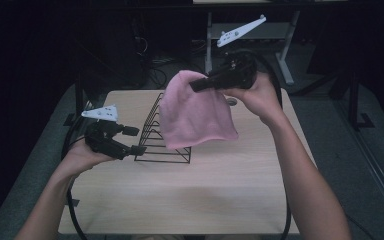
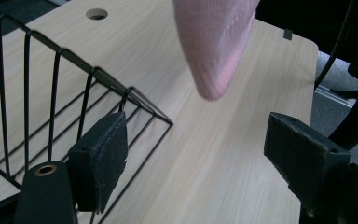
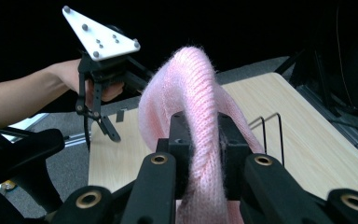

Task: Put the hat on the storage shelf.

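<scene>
My right tongs (image 1: 196, 86) are clamped on a fold of the pink hat (image 1: 195, 112), which hangs above the table's far half, its lower edge just over the wire rack (image 1: 155, 132). My left tongs (image 1: 136, 141) gape with nothing between them, at the rack's near left corner. The pinch is narrow, so the knit could slip free. The dangling hem might also snag a rack wire and drag the rack along.
</scene>
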The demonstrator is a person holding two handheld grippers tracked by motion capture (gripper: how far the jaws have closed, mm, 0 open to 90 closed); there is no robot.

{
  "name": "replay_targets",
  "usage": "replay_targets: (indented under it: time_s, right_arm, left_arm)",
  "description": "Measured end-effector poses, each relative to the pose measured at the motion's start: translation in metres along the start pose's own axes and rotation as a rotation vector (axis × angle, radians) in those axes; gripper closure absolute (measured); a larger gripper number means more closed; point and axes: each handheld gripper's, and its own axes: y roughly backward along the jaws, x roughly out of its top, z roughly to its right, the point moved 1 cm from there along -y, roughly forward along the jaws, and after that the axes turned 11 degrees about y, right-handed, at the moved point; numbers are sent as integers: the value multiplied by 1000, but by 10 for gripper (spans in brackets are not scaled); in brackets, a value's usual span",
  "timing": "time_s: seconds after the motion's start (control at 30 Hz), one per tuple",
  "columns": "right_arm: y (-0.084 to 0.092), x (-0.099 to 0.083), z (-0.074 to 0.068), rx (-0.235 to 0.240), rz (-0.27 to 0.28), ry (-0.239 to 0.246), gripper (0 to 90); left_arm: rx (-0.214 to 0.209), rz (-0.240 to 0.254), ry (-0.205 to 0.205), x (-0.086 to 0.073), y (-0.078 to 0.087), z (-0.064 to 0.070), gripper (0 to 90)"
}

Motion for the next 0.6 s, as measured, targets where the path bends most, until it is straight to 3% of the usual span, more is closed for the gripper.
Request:
replay_targets:
  time_s: [0.23,0.33,0.4,0.6]
  right_arm:
    - [-12,17,0,16,7,17,790]
    - [-16,22,0,23,12,22,790]
    - [-22,29,0,31,27,32,790]
    - [-30,43,-3,44,41,57,791]
  left_arm:
    - [8,-5,-20,13,2,-1,216]
    - [-19,-1,-12,17,2,-3,223]
    - [-40,-17,-8,20,1,-5,284]
    - [-61,-28,3,23,-2,-12,336]
